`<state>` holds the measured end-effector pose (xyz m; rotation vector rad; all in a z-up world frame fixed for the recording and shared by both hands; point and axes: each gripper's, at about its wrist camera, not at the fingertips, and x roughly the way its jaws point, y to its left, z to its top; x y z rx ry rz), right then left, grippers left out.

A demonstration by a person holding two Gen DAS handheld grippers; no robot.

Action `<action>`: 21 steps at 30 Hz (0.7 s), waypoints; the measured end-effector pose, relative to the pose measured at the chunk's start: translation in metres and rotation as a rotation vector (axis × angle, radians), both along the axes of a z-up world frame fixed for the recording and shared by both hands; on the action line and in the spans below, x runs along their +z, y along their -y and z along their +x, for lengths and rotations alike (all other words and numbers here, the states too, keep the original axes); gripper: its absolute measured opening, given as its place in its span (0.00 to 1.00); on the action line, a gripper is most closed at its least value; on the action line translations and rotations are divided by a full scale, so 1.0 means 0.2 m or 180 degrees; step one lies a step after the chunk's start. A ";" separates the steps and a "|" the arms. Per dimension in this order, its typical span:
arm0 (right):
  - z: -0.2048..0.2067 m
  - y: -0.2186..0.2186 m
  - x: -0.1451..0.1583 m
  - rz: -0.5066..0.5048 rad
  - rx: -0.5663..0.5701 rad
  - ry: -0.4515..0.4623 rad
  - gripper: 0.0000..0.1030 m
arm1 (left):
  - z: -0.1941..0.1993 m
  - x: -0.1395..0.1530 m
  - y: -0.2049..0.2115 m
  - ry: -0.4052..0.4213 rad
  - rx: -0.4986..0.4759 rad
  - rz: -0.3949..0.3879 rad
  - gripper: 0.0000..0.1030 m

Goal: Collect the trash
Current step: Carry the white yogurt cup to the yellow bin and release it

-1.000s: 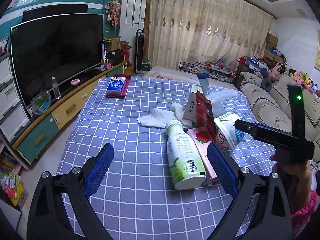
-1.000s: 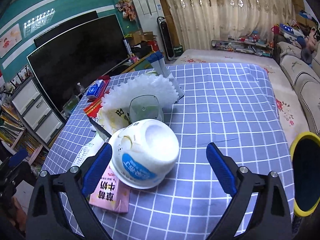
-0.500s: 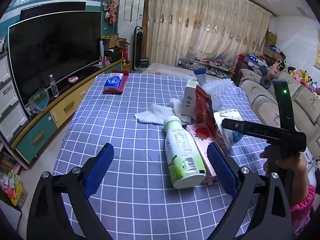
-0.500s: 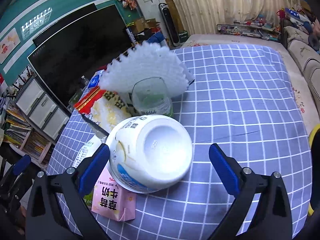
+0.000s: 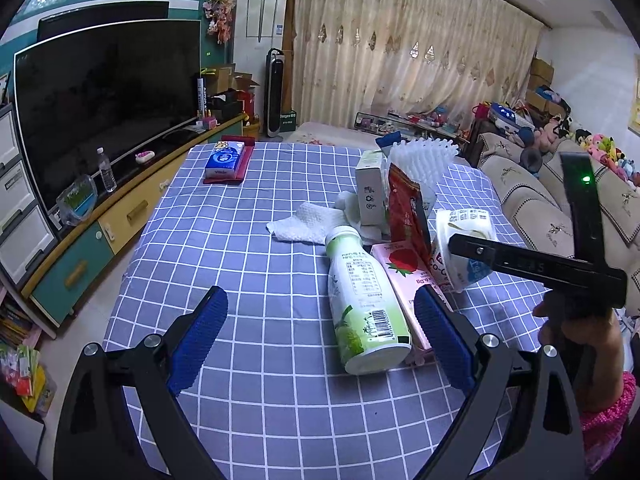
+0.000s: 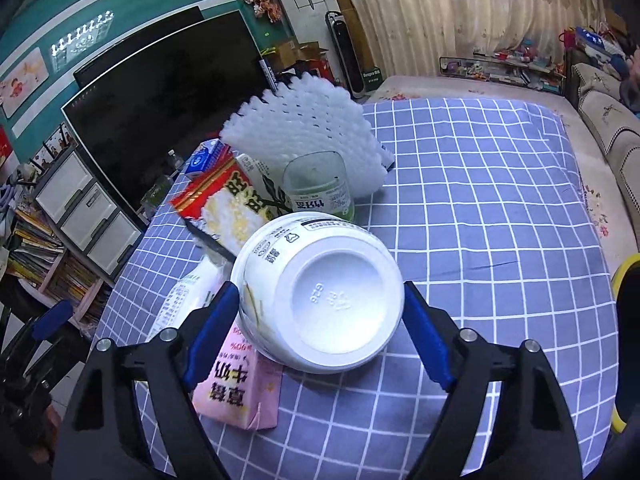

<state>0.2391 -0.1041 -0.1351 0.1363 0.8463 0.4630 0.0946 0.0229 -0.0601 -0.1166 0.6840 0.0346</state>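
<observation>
A pile of trash lies on the blue checked tablecloth [image 5: 248, 264]. It holds a green-and-white bottle [image 5: 366, 304] on its side, a pink strawberry milk carton [image 5: 404, 276], a red snack bag [image 5: 404, 216], a white paper bowl [image 6: 320, 296] tipped on its side, white foam netting [image 6: 308, 124] and a clear cup [image 6: 316, 188]. My right gripper [image 6: 320, 332] is open with its fingers on either side of the bowl, close to its walls. My left gripper [image 5: 320, 340] is open and empty above the cloth, near the bottle's base. The bowl also shows in the left wrist view [image 5: 460, 236].
A white tissue [image 5: 304, 226] and a small white box [image 5: 370, 192] lie behind the bottle. A blue tissue pack [image 5: 225, 160] sits at the table's far left. A TV [image 5: 100, 104] stands left, a sofa [image 5: 540, 208] right. A yellow-rimmed bin [image 6: 628, 320] is at right.
My right gripper has moved forward and down until its fingers flank the white bowl. My left gripper has drifted slightly and stays open.
</observation>
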 end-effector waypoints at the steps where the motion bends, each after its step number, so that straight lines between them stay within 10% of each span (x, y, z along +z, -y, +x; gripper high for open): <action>1: -0.02 0.01 0.01 -0.0001 0.0011 0.0020 0.75 | 0.00 0.00 0.00 -0.0002 -0.0005 -0.0001 0.90; 12: -0.24 0.19 0.13 0.0070 0.0005 0.0172 0.75 | 0.02 -0.03 0.05 -0.0052 -0.0082 0.0008 0.90; 21: -0.29 0.74 0.11 -0.0082 -0.0908 0.0213 0.75 | 0.05 -0.06 0.14 -0.0099 -0.0196 0.0054 0.90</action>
